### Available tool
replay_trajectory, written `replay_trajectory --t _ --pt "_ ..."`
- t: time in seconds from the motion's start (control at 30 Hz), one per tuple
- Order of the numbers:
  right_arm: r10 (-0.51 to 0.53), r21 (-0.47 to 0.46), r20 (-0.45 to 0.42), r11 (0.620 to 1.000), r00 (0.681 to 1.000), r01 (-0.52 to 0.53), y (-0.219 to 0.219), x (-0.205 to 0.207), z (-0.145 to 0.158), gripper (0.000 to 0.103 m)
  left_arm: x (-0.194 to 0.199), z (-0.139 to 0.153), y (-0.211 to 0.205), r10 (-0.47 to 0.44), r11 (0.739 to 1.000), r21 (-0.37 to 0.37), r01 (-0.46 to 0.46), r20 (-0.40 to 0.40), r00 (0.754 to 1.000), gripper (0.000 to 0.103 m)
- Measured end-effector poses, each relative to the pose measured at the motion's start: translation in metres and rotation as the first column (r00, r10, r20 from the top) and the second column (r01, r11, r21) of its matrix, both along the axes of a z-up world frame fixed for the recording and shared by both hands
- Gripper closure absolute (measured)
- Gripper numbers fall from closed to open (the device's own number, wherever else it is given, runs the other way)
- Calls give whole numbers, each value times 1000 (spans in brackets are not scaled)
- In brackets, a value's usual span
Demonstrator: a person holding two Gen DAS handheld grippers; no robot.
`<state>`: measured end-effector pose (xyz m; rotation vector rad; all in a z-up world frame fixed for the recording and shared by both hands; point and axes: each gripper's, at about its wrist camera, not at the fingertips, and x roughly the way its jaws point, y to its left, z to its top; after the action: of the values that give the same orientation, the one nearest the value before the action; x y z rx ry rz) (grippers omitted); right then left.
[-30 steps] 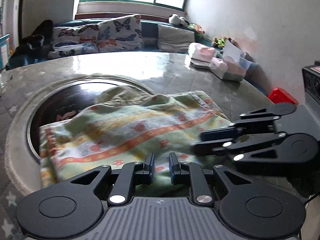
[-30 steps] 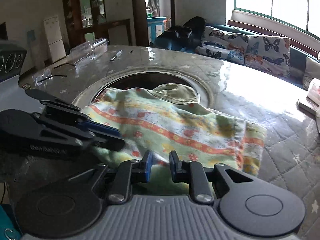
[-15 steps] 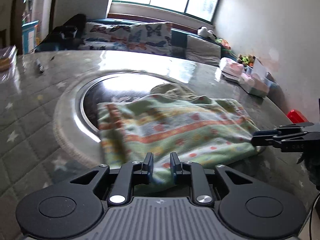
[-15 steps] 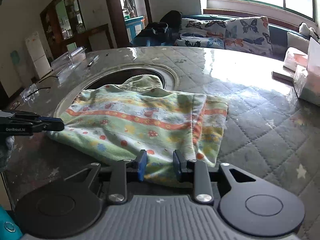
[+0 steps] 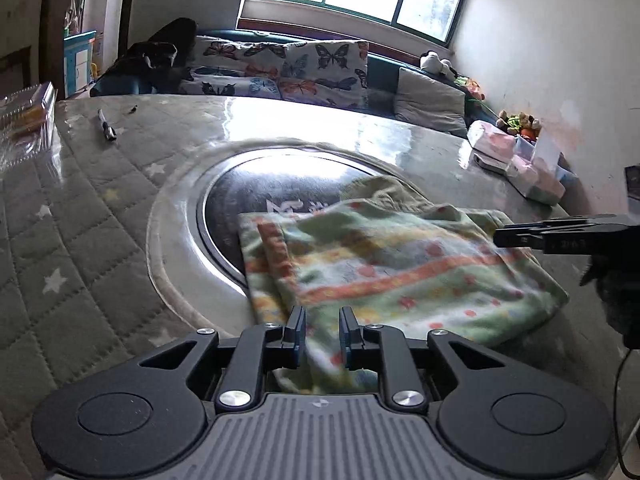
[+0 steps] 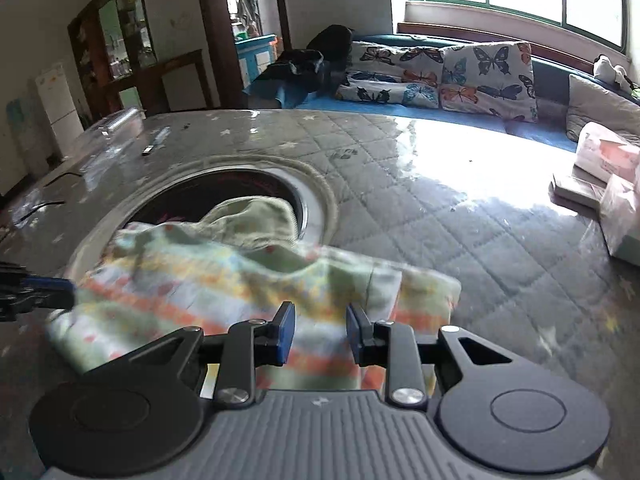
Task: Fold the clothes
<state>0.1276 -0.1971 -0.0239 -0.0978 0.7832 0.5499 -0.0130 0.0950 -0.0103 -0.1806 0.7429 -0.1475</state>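
A folded green garment (image 5: 400, 264) with orange stripes and small prints lies on the quilted table, partly over a round dark glass inset (image 5: 256, 196). My left gripper (image 5: 322, 330) is open just above its near left edge, with no cloth between the pads. My right gripper (image 6: 320, 330) is open above the garment's (image 6: 224, 280) near right part, holding nothing. Each gripper shows in the other's view: the right one (image 5: 560, 236) at the garment's right side, the left one (image 6: 36, 292) at its left side.
A pen (image 5: 107, 130) and a clear plastic box (image 5: 28, 120) lie far left on the table. Tissue packs and boxes (image 5: 520, 160) stand at the far right. A sofa with butterfly cushions (image 5: 296, 68) runs behind the table.
Both grippers have moved apart, to opposite sides of the garment. The right gripper has opened wider. The garment lies flatter and folded.
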Motion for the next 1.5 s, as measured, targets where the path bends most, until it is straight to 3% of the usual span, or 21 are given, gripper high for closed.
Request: replay_trajectory --t 0.23,0.4,0.57,0.77,0.87,1.0,1.07,1.2,1.3,1.5 --pt "-47 9 -4 999 999 47 -2 19 -4 81 37 11 -5 -14 1000 -7 14 29 999 83" --pt "-38 -11 0 999 999 38 0 19 -7 81 69 -5 -1 18 1000 12 -17 -29 999 83" --pt "-58 -3 16 998 998 58 3 19 2 80 74 7 -6 1 1000 -1 -1 -5 1000 84" --pt "20 -8 35 1000 999 -19 28 22 3 81 94 9 -31 -74 997 1 74 8 997 84" --pt "-8 -33 22 999 1000 8 34 31 -10 81 109 -8 -34 -58 998 20 59 -44 997 83" --pt "-26 -16 17 1000 1000 26 31 36 -12 81 111 -9 -28 -47 999 1 47 -35 998 82" --pt "-24 -25 15 999 1000 25 32 33 -8 80 108 -7 -28 -46 999 16 46 -34 998 79" --pt "11 -25 24 1000 1000 -10 34 17 5 80 92 4 -17 -8 1000 13 8 -13 1000 63" --pt "82 -39 41 996 996 -80 42 -4 15 71 74 11 -3 43 999 7 -43 -8 999 49" --pt "266 -63 76 963 961 -261 76 -52 33 68 42 19 24 154 988 -15 -154 -14 988 43"
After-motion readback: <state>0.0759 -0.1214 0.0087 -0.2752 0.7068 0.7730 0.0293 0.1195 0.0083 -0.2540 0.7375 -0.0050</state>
